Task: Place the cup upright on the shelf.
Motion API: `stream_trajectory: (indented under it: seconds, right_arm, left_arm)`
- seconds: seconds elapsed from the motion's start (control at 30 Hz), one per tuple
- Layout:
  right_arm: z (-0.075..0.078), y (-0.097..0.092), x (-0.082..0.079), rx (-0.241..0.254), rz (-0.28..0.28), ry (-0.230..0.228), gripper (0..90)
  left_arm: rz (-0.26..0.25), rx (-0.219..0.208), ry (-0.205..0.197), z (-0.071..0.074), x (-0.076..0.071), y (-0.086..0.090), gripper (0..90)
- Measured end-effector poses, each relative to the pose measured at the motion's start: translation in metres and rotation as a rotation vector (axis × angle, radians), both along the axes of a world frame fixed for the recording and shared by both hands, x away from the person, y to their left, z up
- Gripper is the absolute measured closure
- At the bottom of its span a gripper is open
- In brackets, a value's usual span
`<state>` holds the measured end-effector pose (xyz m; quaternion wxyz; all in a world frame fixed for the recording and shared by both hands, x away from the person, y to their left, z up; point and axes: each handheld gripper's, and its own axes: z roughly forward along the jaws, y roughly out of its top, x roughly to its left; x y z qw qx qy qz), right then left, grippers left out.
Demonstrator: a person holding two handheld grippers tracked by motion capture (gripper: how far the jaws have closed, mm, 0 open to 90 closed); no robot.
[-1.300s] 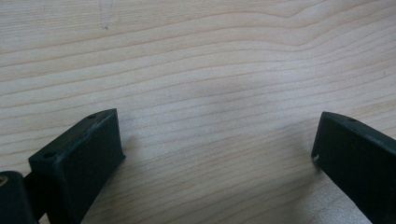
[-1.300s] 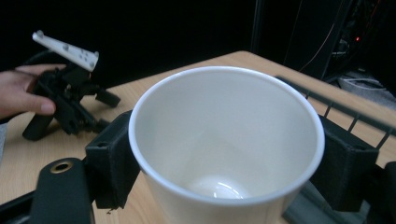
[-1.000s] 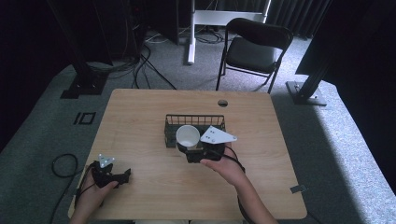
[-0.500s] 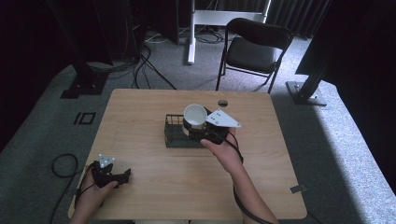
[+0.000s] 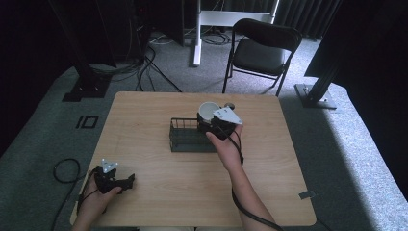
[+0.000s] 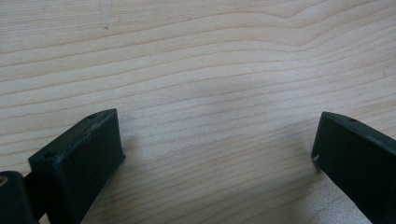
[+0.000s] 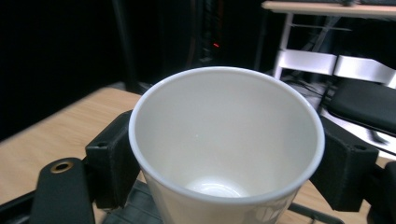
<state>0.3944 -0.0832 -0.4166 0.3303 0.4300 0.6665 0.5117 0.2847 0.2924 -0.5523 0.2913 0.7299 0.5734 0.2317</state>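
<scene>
My right gripper (image 5: 208, 118) is shut on a white paper cup (image 5: 207, 110), held upright in the air over the right end of a black wire basket (image 5: 185, 135) at the table's middle. In the right gripper view the empty cup (image 7: 226, 149) stands between both jaws, its mouth facing the camera. My left gripper (image 5: 126, 183) rests low on the wooden table (image 5: 144, 110) near the front left corner. Its jaws stand wide apart in the left gripper view, with bare wood (image 6: 210, 93) between them.
A black folding chair (image 5: 262, 50) stands beyond the table's far edge, with a white desk frame (image 5: 226, 19) behind it. Cables lie on the grey carpet at left. A small round hole (image 5: 231, 106) sits near the table's far edge.
My right gripper has lifted the white cup up and away from me, from the basket's near right side to above its far right end. The left gripper has stayed put.
</scene>
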Motion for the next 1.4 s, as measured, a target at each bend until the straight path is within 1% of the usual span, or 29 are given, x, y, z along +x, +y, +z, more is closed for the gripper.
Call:
stream_trajectory:
  seconds: [0.07,0.1,0.2,0.23,0.27,0.3,0.33,0.37,0.4,0.53,0.6,0.63,0.73,0.8,1.0,1.07,1.1,1.13,1.2,1.23,1.4]
  right_arm:
    - [-0.005,0.001,0.004,0.003,-0.026,0.019,19.9]
    - [-0.009,0.002,0.006,0.013,-0.037,0.034,19.9]
    - [-0.017,0.005,0.009,0.003,-0.070,0.044,19.9]
    - [-0.021,0.006,0.010,0.004,-0.078,0.060,19.9]
    - [-0.023,0.007,0.011,0.002,-0.083,0.063,19.9]
    - [-0.027,0.009,0.012,-0.009,-0.095,0.067,19.9]
    - [-0.029,0.009,0.012,-0.012,-0.099,0.073,19.9]
    - [-0.033,0.010,0.013,0.002,-0.102,0.079,19.9]
    - [-0.035,0.010,0.014,0.005,-0.103,0.083,19.9]
    - [-0.044,0.011,0.015,0.010,-0.116,0.105,19.9]
    - [-0.046,0.012,0.015,0.003,-0.122,0.107,19.9]
    - [-0.050,0.011,0.016,-0.004,-0.135,0.110,19.9]
    - [-0.053,0.011,0.016,0.002,-0.141,0.122,19.8]
    - [-0.055,0.011,0.017,0.001,-0.139,0.128,19.8]
    - [-0.056,0.012,0.016,0.003,-0.146,0.116,19.8]
    - [-0.057,0.012,0.016,0.005,-0.138,0.113,19.4]
    - [-0.057,0.011,0.017,0.016,-0.133,0.116,19.0]
    - [-0.057,0.010,0.017,0.016,-0.119,0.120,18.4]
    - [-0.058,0.009,0.017,0.017,-0.113,0.122,16.7]
    - [-0.058,0.008,0.017,0.022,-0.102,0.123,12.7]
    - [-0.057,0.005,0.014,0.020,-0.079,0.112,11.8]
  left_arm:
    - [-0.001,0.001,0.000,0.000,0.000,0.000,2.1]
    - [-0.003,0.002,0.001,0.000,0.000,0.000,2.1]
    - [-0.001,0.001,0.001,0.000,0.000,0.000,2.1]
    - [-0.001,0.001,0.001,0.000,0.000,0.000,2.1]
    - [-0.002,0.001,0.001,0.000,0.000,0.000,2.1]
    - [-0.002,0.001,0.001,0.000,0.000,0.000,2.1]
    - [-0.002,0.001,0.001,0.000,0.000,0.000,2.1]
    - [-0.002,0.001,0.001,0.000,0.000,0.000,2.1]
    - [-0.002,0.001,0.001,0.000,0.000,0.000,2.1]
    - [-0.002,0.002,0.001,0.000,0.000,0.000,2.1]
    - [-0.002,0.001,0.001,0.000,0.000,0.000,2.1]
    - [-0.002,0.001,0.001,0.000,0.000,0.000,2.1]
    - [-0.001,0.001,0.002,0.000,0.000,0.000,2.1]
    - [-0.002,0.002,0.001,0.000,0.000,0.000,2.1]
    - [-0.002,0.002,0.001,0.000,0.000,0.000,2.1]
    - [-0.001,0.001,0.001,0.000,0.000,0.000,2.1]
    - [-0.001,0.002,0.002,0.000,0.000,0.000,2.1]
    - [-0.001,0.002,0.002,0.000,0.000,0.000,2.1]
    - [-0.001,0.002,0.002,0.000,0.000,0.000,2.1]
    - [-0.001,0.001,0.002,0.000,0.000,0.000,2.1]
    - [-0.001,0.002,0.001,0.000,0.000,0.000,2.1]
